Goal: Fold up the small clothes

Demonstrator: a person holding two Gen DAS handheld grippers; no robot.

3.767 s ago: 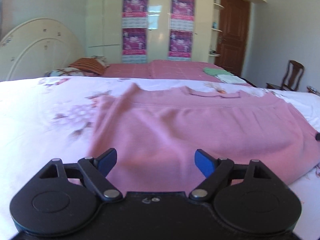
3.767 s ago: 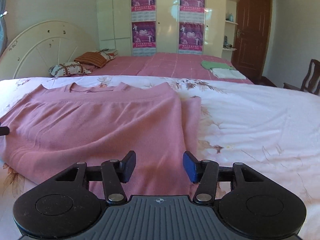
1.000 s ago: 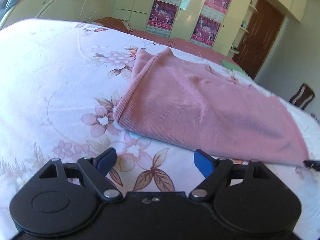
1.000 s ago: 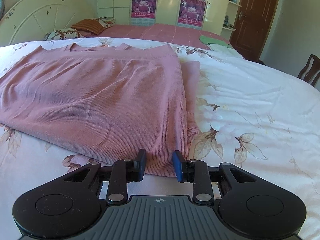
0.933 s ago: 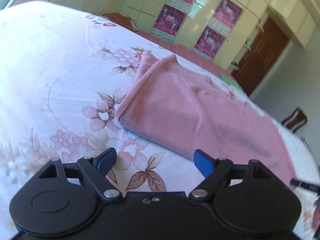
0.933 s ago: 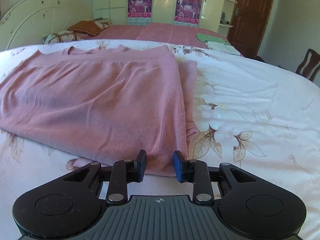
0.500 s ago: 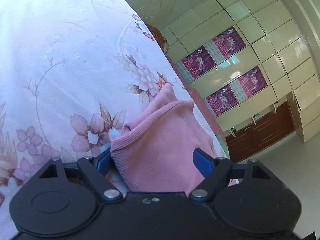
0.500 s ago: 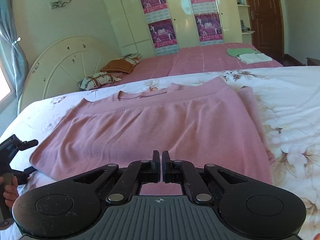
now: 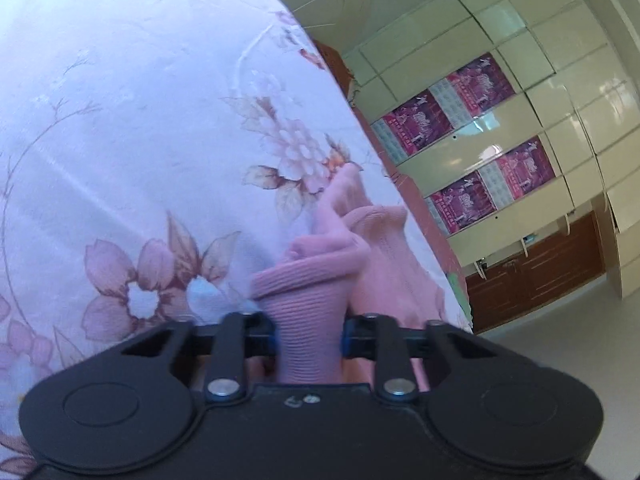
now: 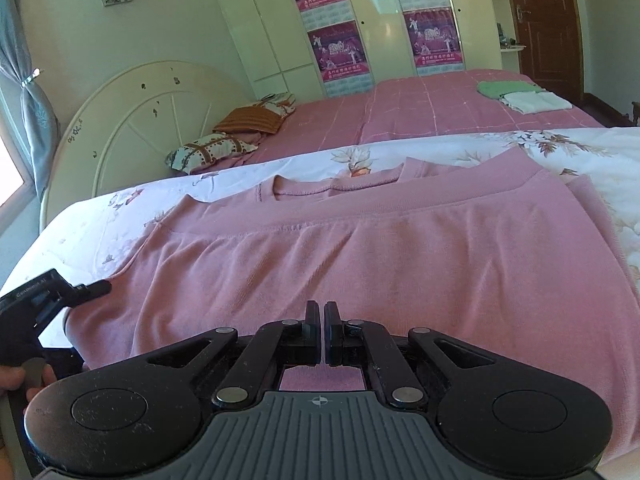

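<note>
Sweater [image 10: 400, 264], pink knit, spread flat across the flowered sheet [image 9: 120, 120] of the near bed [image 10: 580, 148], neckline toward the far edge, hem toward the near edge. Left hand-held gripper [image 9: 308, 338] at the sweater's left corner near the bed's left edge, jaws closing, ribbed hem bunched up between the blue pads [image 9: 273, 340] and pressed by them, fabric rising in a fold above. Seen in the right wrist view too, at the left border [image 10: 44, 300], with part of a hand [image 10: 12, 376] on its handle. Right hand-held gripper [image 10: 322, 334] over the near hem, jaws drawn fully together, a thin slit left between the fingers; pink cloth showing under them, grip on it impossible to confirm. Beyond, a second bed [image 10: 440, 112] with pink cover, folded green and white clothes [image 10: 520, 96] near its right edge, pillows [image 10: 216, 148] by the rounded headboard [image 10: 132, 120]. Wardrobe [image 10: 372, 20] with posters behind.
</note>
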